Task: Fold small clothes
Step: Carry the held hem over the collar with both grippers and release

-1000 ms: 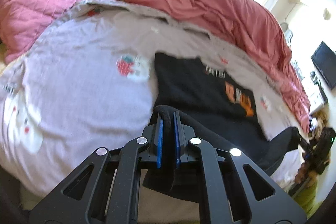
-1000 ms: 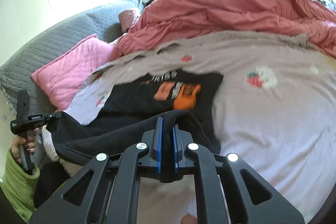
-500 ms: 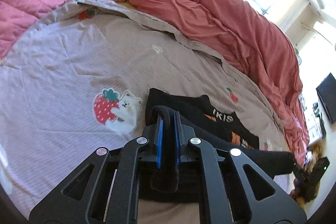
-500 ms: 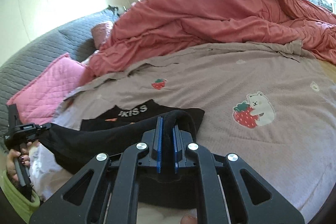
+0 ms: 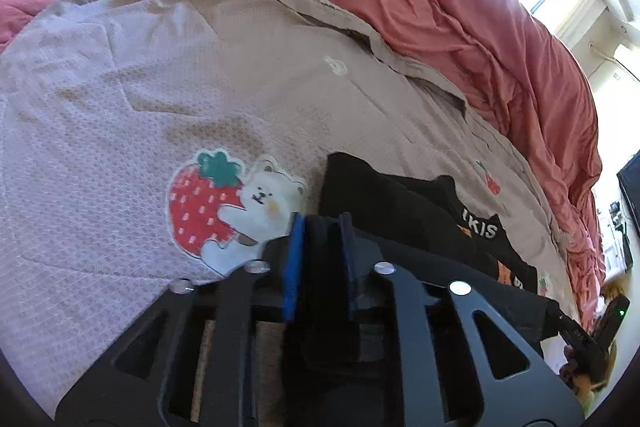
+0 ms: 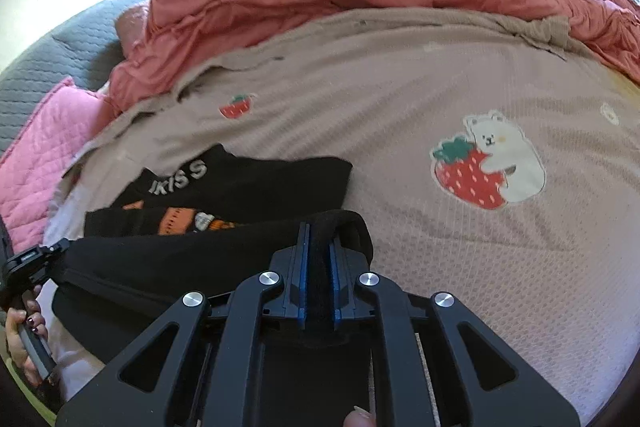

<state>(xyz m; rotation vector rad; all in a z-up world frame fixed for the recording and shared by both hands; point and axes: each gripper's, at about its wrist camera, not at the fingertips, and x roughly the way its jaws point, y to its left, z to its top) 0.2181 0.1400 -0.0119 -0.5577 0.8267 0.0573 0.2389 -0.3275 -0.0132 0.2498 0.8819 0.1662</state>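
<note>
Sunlit bedroom: a salmon duvet [image 5: 460, 27] lies bunched along the far side of a beige bedspread [image 5: 140, 87] printed with a strawberry-and-bear patch [image 5: 228, 211]. Spread on that bedspread is a black T-shirt [image 6: 248, 183] (white lettering, orange print), its near edge doubled over and stretched between two handheld tools. Right gripper [image 6: 318, 263] is clamped on one end of the fold. Left gripper [image 5: 322, 255], jaws just easing apart, has the other end between its blue pads [image 5: 294, 259].
</note>
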